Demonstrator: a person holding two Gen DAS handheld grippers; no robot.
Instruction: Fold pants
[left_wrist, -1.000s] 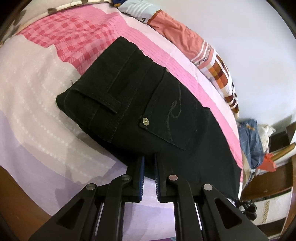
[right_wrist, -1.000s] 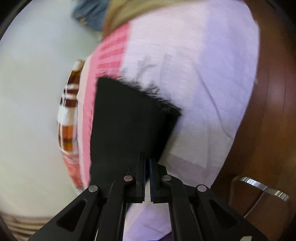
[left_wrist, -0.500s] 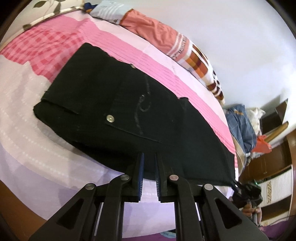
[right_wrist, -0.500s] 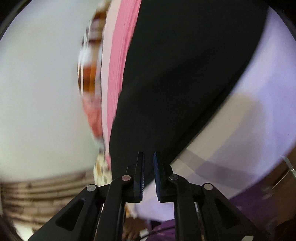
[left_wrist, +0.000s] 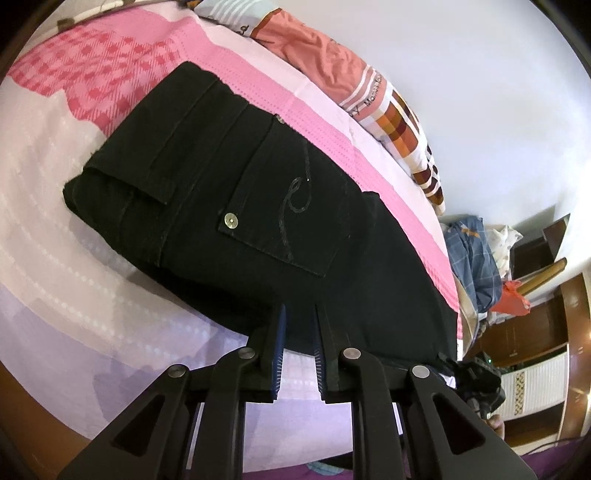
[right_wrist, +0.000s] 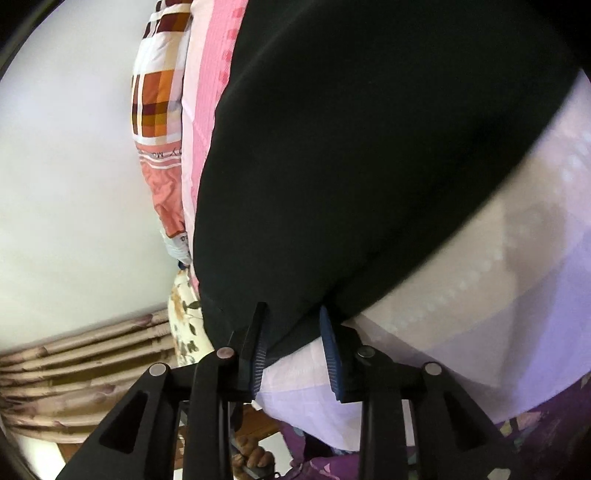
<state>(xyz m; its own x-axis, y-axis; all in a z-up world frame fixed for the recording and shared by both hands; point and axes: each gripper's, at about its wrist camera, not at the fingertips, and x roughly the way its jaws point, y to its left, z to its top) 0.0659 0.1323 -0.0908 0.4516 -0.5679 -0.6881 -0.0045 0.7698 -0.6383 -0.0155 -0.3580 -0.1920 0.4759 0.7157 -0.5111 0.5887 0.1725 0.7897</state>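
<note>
Black pants (left_wrist: 258, 206) flat on my pink-and-lilac bedspread (left_wrist: 55, 229), striped pillow (left_wrist: 354, 74) beyond, clothes heap (left_wrist: 472, 254) aside, my left gripper (left_wrist: 299, 343) slightly parted at the hem, my right gripper (right_wrist: 291, 332) now wider, cloth between, neither clamping.

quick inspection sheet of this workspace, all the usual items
surface: bed sheet, pink, white and lilac.
job's things: black pants lying flat on the sheet, back pocket facing up.
clutter: patterned pillow along the wall; plaid clothes past the bed.
grippers: left gripper and right gripper both open, fingers astride the near edge of the pants.
cables: nothing seen.
surroundings: white wall, wooden furniture, curtain.
</note>
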